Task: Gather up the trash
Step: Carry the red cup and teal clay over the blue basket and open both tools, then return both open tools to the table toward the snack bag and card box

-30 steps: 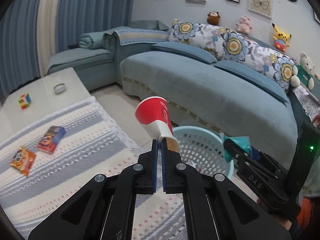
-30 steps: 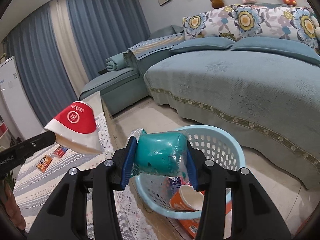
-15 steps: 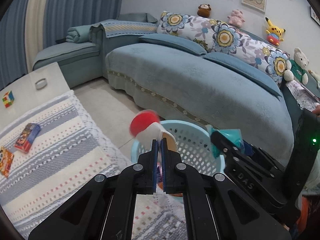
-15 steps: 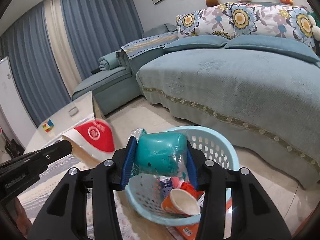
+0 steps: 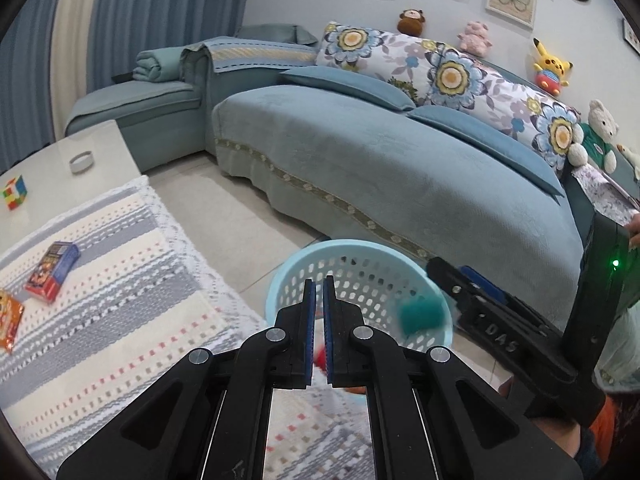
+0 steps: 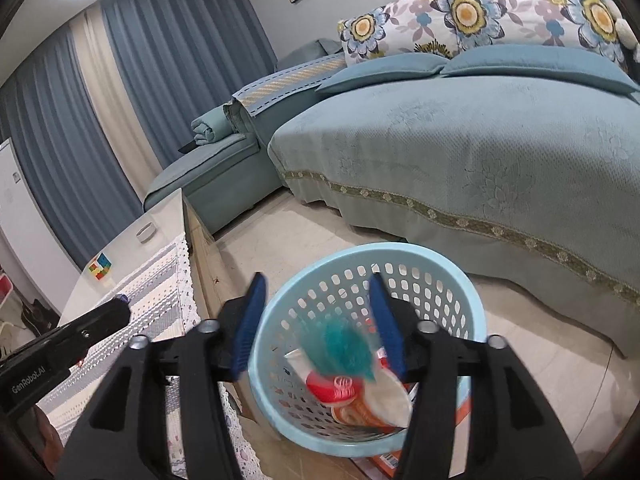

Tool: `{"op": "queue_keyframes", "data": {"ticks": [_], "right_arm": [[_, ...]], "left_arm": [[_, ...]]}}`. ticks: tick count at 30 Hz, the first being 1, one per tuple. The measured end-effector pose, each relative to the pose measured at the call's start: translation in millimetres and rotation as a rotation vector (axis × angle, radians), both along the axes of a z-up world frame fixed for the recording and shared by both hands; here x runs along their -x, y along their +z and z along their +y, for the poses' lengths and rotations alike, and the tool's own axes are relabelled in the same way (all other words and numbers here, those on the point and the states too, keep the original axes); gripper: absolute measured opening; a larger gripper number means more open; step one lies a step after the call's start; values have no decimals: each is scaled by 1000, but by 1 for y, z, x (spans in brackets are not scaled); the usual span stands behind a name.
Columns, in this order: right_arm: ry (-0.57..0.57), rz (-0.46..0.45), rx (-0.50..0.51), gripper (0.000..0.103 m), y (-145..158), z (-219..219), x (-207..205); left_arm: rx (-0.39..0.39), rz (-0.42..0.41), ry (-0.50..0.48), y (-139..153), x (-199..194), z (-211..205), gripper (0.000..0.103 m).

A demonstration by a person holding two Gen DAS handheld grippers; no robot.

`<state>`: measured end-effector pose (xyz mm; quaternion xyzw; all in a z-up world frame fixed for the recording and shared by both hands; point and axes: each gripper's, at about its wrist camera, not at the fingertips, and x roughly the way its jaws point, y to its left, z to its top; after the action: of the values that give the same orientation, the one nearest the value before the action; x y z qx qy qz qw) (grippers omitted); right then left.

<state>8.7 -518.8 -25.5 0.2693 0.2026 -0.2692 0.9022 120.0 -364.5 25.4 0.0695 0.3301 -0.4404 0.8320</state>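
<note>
Seen only from the left wrist: red-and-blue small carton [image 5: 53, 272] and orange snack packet [image 5: 9, 325] lying apart on the striped grey-and-cream cloth [image 5: 120, 304] of the worktop, plus framed pictures and a row of soft toys above the teal sofa [image 5: 400, 168]. Also there: multicoloured puzzle cube [image 5: 14, 192] and a small grey ring on the bare white part of the worktop.

Seen only from the right wrist: inside of the pale blue perforated plastic basket [image 6: 460, 300] on the floor beside the worktop, holding a red-and-white paper cup [image 6: 340, 388] lying on its side, an orange cup and other packaging. Blurred teal crumpled wrapper [image 6: 344, 350] between the blue pads and just above the cups, touching neither pad as far as can be told; in the left view the same wrapper shows as a teal smear against the basket's inner wall.

Left tongs [image 5: 319, 312]: blue pads nearly together, only a thin slit between, nothing gripped; aimed at the near rim of the basket.

Right tongs [image 6: 320, 328]: spread fairly wide, having just been opening, gripping nothing, poised over the basket mouth. Black body of the left tool visible at the lower left of the right view.
</note>
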Motion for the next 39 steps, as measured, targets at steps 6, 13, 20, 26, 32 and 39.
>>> {"op": "queue_keyframes", "data": {"ticks": [6, 13, 20, 26, 32, 39], "right_arm": [[-5, -9, -2, 59, 2, 0, 3], [27, -11, 14, 59, 8, 10, -3], [139, -2, 93, 68, 22, 42, -20], [256, -26, 132, 91, 42, 79, -40], [438, 52, 134, 95, 46, 126, -92], [649, 75, 179, 95, 44, 183, -158]], "left_arm": [[-5, -3, 41, 1, -10, 21, 2], [-17, -6, 154, 1, -24, 73, 4], [-99, -33, 394, -10, -56, 164, 30], [-167, -11, 594, -25, -80, 244, 66], [-194, 34, 664, -30, -103, 287, 82], [-230, -35, 566, -28, -134, 285, 85]]}}
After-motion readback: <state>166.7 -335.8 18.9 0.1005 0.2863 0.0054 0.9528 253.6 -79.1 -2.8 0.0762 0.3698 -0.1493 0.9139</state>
